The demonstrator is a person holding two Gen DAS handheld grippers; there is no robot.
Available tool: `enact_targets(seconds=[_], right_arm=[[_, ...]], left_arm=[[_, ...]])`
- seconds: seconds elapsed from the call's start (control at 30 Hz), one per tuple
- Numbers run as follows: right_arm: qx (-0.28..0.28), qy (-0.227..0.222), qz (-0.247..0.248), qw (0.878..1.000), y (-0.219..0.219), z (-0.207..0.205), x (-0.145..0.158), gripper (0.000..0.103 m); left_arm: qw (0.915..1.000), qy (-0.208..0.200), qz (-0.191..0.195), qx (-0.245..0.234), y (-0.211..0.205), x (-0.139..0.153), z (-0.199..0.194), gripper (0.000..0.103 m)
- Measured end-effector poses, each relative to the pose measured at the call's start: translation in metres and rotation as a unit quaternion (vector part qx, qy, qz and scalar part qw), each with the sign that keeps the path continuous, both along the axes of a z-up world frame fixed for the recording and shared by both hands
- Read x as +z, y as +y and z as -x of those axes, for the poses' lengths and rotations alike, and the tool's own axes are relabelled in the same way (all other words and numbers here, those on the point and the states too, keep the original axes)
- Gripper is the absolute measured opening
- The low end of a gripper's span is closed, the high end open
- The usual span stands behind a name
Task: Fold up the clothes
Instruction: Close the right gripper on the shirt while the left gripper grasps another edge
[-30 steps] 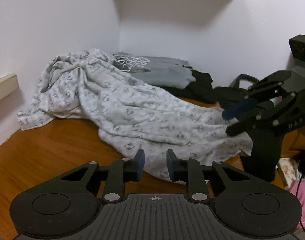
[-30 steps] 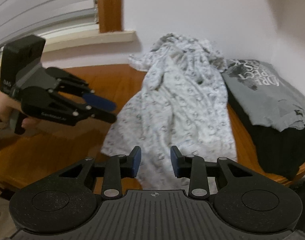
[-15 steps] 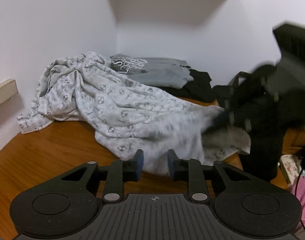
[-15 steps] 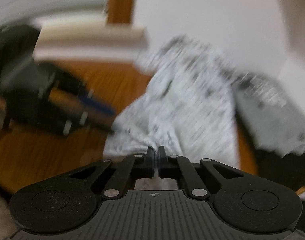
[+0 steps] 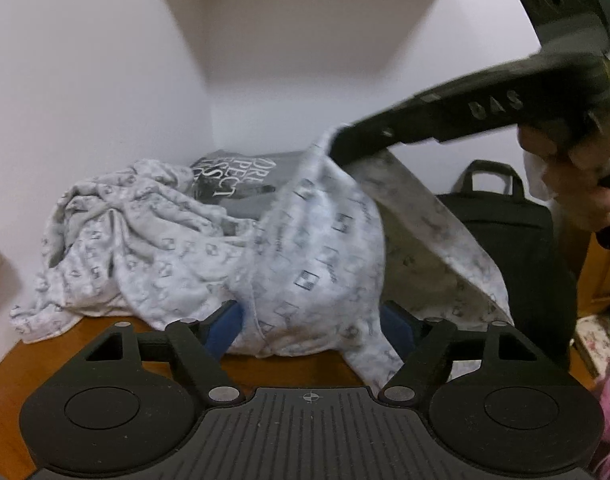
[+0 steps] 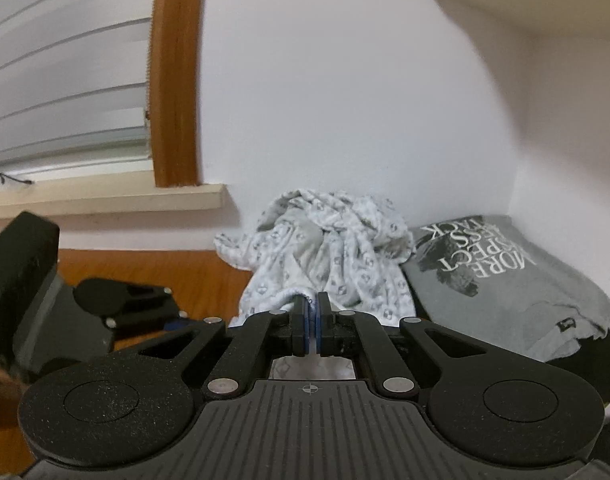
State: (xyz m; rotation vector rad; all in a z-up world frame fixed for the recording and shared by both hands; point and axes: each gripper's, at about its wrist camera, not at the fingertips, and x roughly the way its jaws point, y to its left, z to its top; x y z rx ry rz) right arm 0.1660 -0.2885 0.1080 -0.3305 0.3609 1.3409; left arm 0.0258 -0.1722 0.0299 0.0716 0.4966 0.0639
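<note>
On the wooden table [image 5: 57, 356], in a corner between white walls, lies a white patterned cloth [image 5: 153, 248]. Most of it is heaped against the wall, and one end is lifted up from the table.

The right gripper [image 6: 312, 322] has its jaws closed almost fully, and a thin edge of the cloth is pinched between the blue pads [image 6: 305, 330]. In the left wrist view this gripper [image 5: 337, 148] comes in from the upper right, held by a hand [image 5: 573, 184], and the cloth hangs down from its tip like a tent.

The left gripper [image 5: 311, 322] is low, close to the table. Its jaws are opening and stand wide. The hanging part of the cloth falls between the two blue pads [image 5: 225, 326], but they do not press on it. In the right wrist view the left gripper [image 6: 145, 308] is seen at the left side, over the table.

Behind the cloth, a folded grey T-shirt [image 6: 505, 284] with white letters lies on something black [image 6: 597, 360]. A black bag [image 5: 505, 232] stands at the right edge of the table. A window with blinds [image 6: 65, 80] and a wooden frame [image 6: 177, 80] is at the left.
</note>
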Motion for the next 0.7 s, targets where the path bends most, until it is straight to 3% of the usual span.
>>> enact_targets(seconds=[0.07, 0.1, 0.13, 0.2, 0.3, 0.37, 0.43, 0.7], right_arm=[[0.003, 0.006, 0.006, 1.0, 0.003, -0.003, -0.003, 0.004], [0.003, 0.003, 0.01, 1.0, 0.004, -0.003, -0.004, 0.004], [0.003, -0.001, 0.014, 1.0, 0.005, -0.003, -0.006, 0.004], [-0.006, -0.006, 0.03, 1.0, 0.008, -0.005, -0.012, 0.004], [-0.017, -0.008, 0.066, 0.998, 0.009, -0.011, -0.025, 0.007], [-0.014, -0.006, 0.074, 0.997, 0.002, -0.01, -0.032, 0.015], [-0.006, -0.004, 0.079, 0.997, -0.006, -0.009, -0.039, 0.032], [0.004, -0.053, 0.114, 0.992, -0.047, 0.015, -0.068, 0.038]], left_arm=[[0.9993, -0.003, -0.019, 0.032, -0.001, 0.0, -0.009, 0.071], [0.9987, -0.006, -0.021, 0.046, 0.0, 0.001, -0.012, 0.052], [0.9988, -0.004, -0.008, 0.048, 0.004, 0.002, -0.015, 0.025], [0.9979, 0.006, 0.052, 0.038, 0.018, 0.006, -0.019, 0.01], [0.9975, -0.001, 0.058, 0.041, 0.027, 0.015, -0.018, 0.008], [0.9973, -0.006, 0.059, 0.043, 0.032, 0.021, -0.016, 0.007], [0.997, -0.014, 0.061, 0.045, 0.037, 0.029, -0.013, 0.007], [0.9968, -0.039, 0.043, 0.054, 0.027, 0.06, 0.0, 0.007]])
